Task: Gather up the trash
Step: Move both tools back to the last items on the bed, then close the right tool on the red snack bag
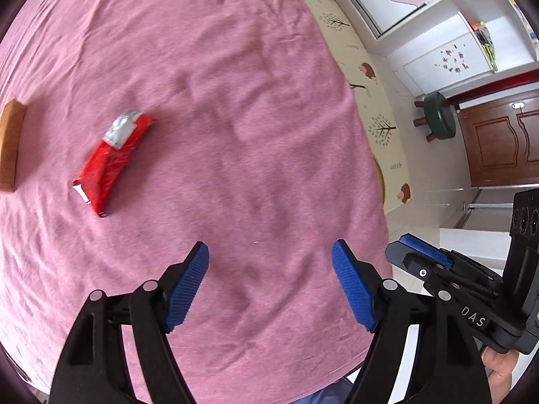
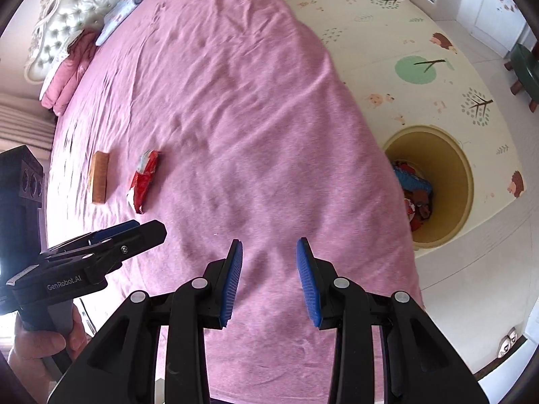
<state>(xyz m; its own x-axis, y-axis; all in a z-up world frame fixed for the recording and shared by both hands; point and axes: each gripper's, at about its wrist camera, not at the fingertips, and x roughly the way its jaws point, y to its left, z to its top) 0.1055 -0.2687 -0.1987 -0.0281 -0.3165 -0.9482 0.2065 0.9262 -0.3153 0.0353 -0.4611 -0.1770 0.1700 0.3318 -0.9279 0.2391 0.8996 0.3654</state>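
So from my left wrist cam I'm looking down at the pink bedsheet, and my left gripper is spread wide with nothing between its blue pads, just bare sheet under it. The red snack wrapper lies flat on the bed off to the left, well apart from the gripper, and a brown cardboard box sits just beyond it at the edge of the view. The right gripper pokes in on the right past the bed's edge, seen side-on. Switching to the right wrist cam: my right gripper is only partway open, pads parted, and it's got hold of nothing either. Same wrapper is over on the left of the bed right beside the box, and the left gripper hangs near them. On the floor mat beside the bed there's a yellow bin with some colourful trash already in the bottom.
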